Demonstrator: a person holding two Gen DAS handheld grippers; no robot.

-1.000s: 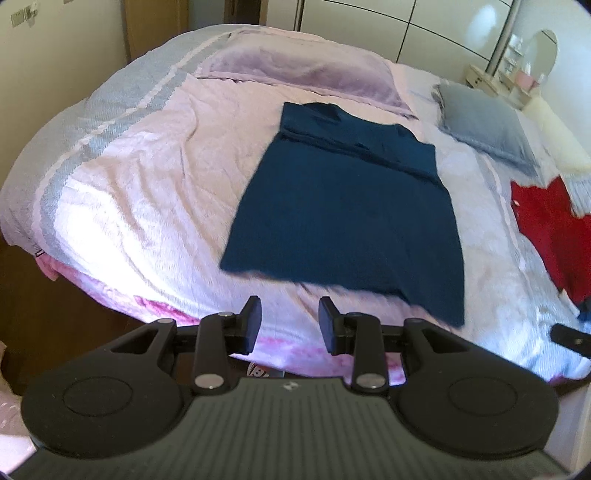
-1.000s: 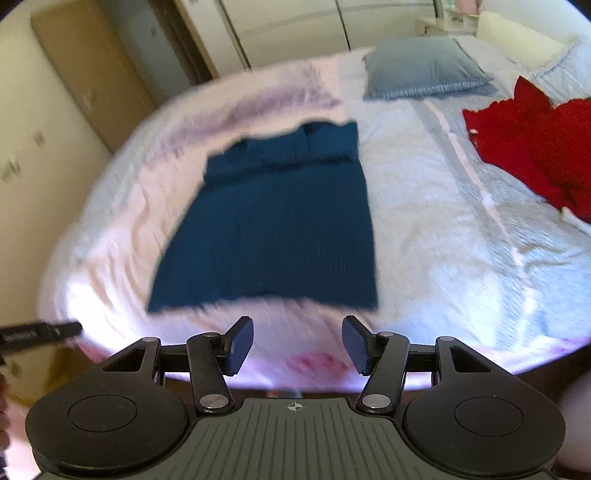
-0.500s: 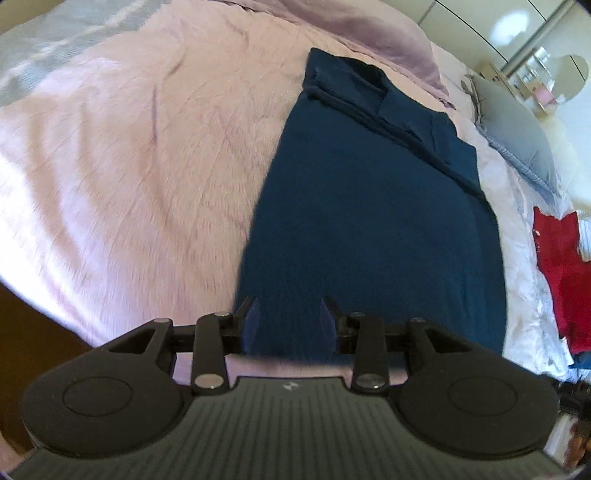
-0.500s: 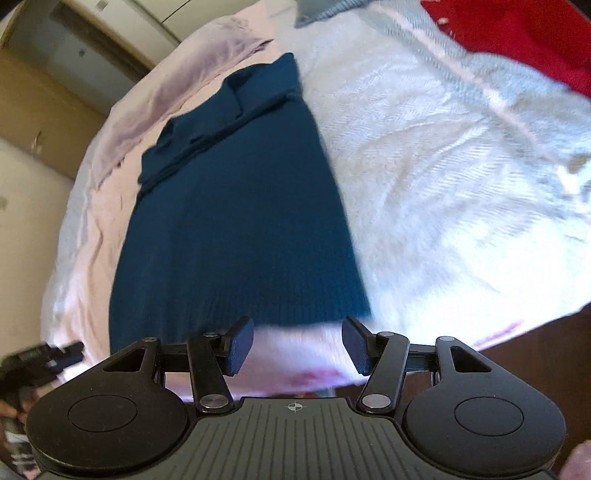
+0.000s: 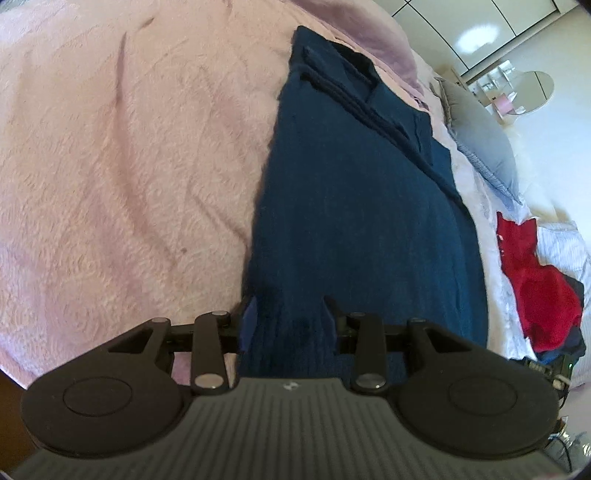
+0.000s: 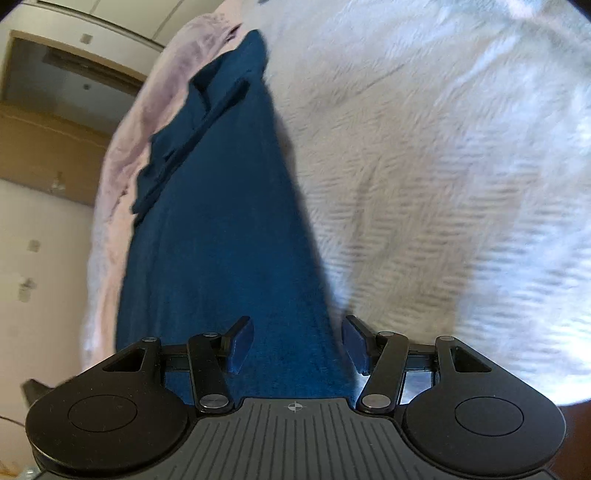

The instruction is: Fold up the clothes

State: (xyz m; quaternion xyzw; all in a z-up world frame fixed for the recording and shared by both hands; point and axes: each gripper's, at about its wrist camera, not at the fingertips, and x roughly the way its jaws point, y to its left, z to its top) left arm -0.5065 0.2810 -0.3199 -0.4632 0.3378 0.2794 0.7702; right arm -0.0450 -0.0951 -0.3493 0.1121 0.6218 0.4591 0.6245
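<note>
1. Black plastic, left gripper: jaws parted, straddling the near hem of the dark blue knitted garment at its left corner. Cloth lies between the fingers, but they are not pressed together on it.

2. Right gripper: jaws likewise spread, set over the same hem at the right corner, where the knit's edge meets the pale bedcover. This view is motion-blurred; contact with the cloth cannot be confirmed.

3. Garment position: laid flat and lengthwise on the bed, hem nearest the grippers, far end toward the lilac pillow. At that far end a band of the same knit lies folded across the body, seemingly sleeves or the upper part turned in. It thus reads as partly folded; whether further folds are due is not settled.

4. Handling judgement: soft, limp ribbed knit of moderate weight, not fragile or slippery. It will sag and stretch if lifted by one point. Sound holds are the two hem corners, pinched through the full thickness.

5. Risk: a shallow pinch may catch only the top layer, or gather the pink bedspread beneath.

6. Surroundings: a grey-blue pillow and a red garment lie well apart to the right.

7. Containers: none visible in either view.
</note>
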